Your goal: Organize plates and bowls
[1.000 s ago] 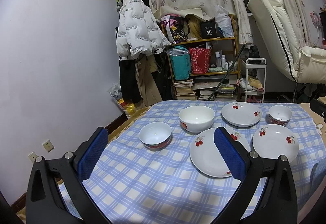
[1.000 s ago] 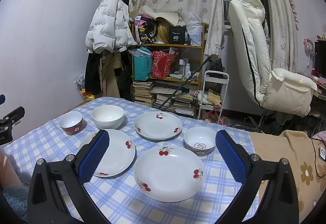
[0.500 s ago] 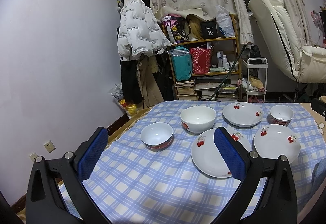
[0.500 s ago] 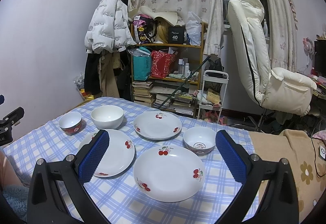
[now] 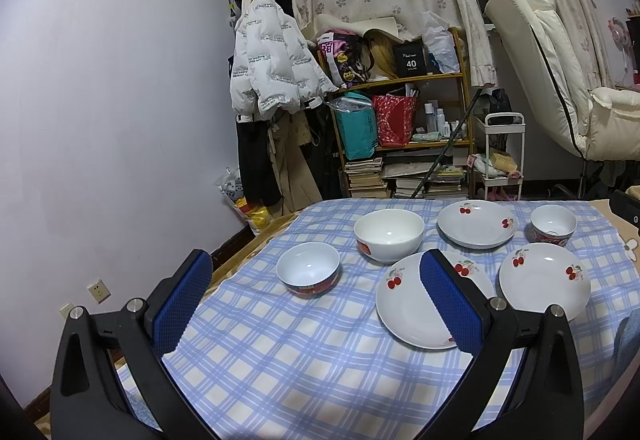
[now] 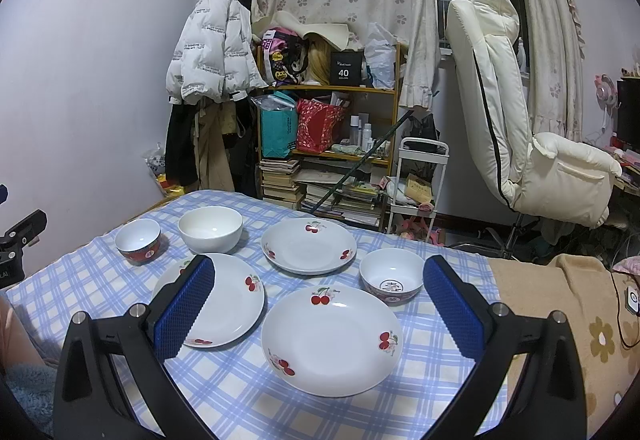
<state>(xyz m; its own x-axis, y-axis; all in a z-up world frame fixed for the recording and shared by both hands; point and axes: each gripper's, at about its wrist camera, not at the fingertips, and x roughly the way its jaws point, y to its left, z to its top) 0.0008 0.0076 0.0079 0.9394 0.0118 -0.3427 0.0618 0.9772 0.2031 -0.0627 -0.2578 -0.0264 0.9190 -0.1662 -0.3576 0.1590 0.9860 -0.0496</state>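
Three white cherry-print plates lie on a blue checked tablecloth [image 6: 224, 392]: a near one [image 6: 331, 338], a left one [image 6: 232, 300] and a far one [image 6: 309, 246]. Around them stand a large white bowl [image 6: 211, 228], a small red-based bowl [image 6: 138, 241] and a small patterned bowl [image 6: 392, 276]. My right gripper [image 6: 318, 304] hovers open above the near plate, holding nothing. My left gripper [image 5: 316, 304] is open over the cloth, in front of the small red-based bowl [image 5: 308, 274] and beside the left plate [image 5: 412, 310]. The large bowl [image 5: 389, 236] sits behind.
A cluttered wooden shelf [image 6: 332, 127] with bags and books, a hanging white jacket [image 6: 216, 51], a small white cart [image 6: 418, 179] and a cream recliner [image 6: 520, 127] stand beyond the table. A tan floral blanket [image 6: 560, 304] covers the table's right end.
The left gripper has drifted slightly left and back, so the dishes sit a little further right in its view. The right gripper has barely moved. Both stay open.
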